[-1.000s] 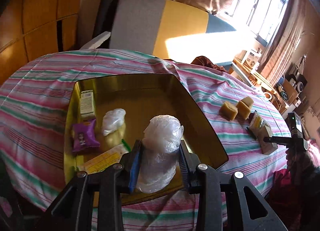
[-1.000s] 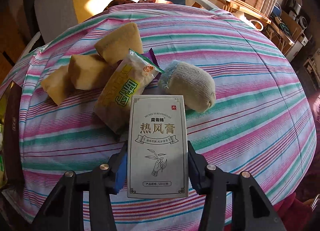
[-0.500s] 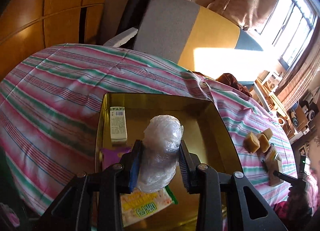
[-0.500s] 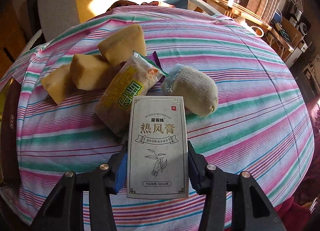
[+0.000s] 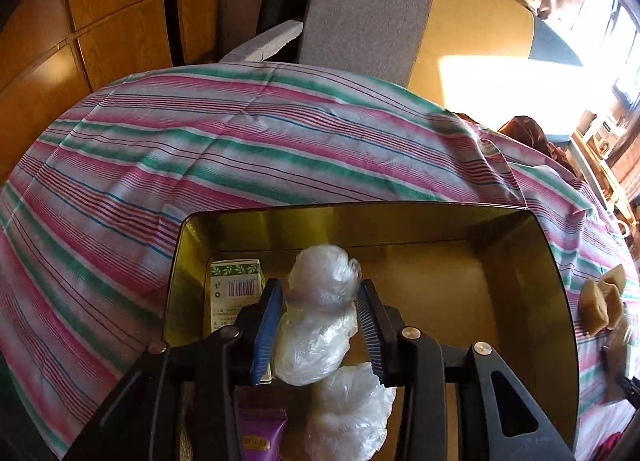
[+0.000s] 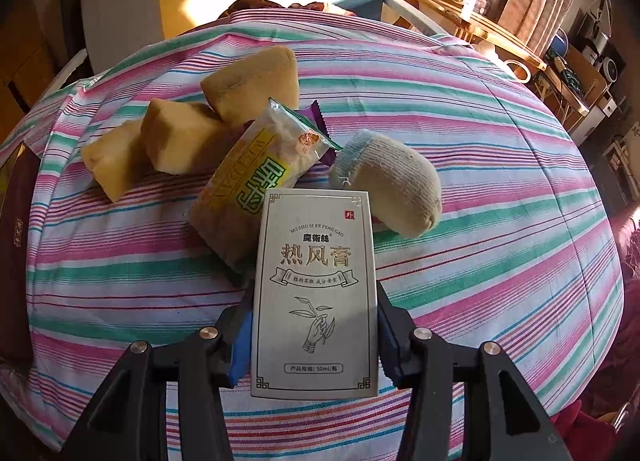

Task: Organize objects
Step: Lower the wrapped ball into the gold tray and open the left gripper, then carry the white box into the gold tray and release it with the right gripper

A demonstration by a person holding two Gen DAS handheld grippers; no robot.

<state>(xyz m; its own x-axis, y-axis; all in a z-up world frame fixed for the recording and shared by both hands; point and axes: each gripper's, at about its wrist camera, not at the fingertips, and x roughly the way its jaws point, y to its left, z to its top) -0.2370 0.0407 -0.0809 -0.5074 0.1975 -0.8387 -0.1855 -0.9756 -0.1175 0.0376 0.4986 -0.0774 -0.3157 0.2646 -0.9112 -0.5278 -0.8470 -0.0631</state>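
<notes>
A striped cloth (image 5: 248,149) in pink, green and white covers the whole work surface; its near part is cut off by the gripper bodies in both views. On it sits a gold-lined box (image 5: 520,261), its near wall hidden below the left wrist view's lower edge. The left gripper (image 5: 320,309) hangs over the box's near left part, its blue pads pressed against a clear plastic-wrapped bundle (image 5: 320,301); what is inside the wrap cannot be made out. Beneath it in the box lie a second plastic-wrapped bundle (image 5: 348,409), a white carton with a barcode (image 5: 236,289) half hidden behind the left finger, and a purple packet (image 5: 260,433) cut off at the lower edge.

In the right wrist view the right gripper (image 6: 316,325) clamps a grey printed carton (image 6: 316,289) upright above the cloth, its lower sides masked by the fingers. Just beyond it lie a yellow-and-green snack pack (image 6: 256,181), partly covered by the carton, a rolled grey sock (image 6: 392,181) to the right, and three tan sponge-like blocks (image 6: 180,137) to the far left, touching one another. A purple wrapper corner (image 6: 320,121) peeks from behind the snack pack; the rest is hidden.
</notes>
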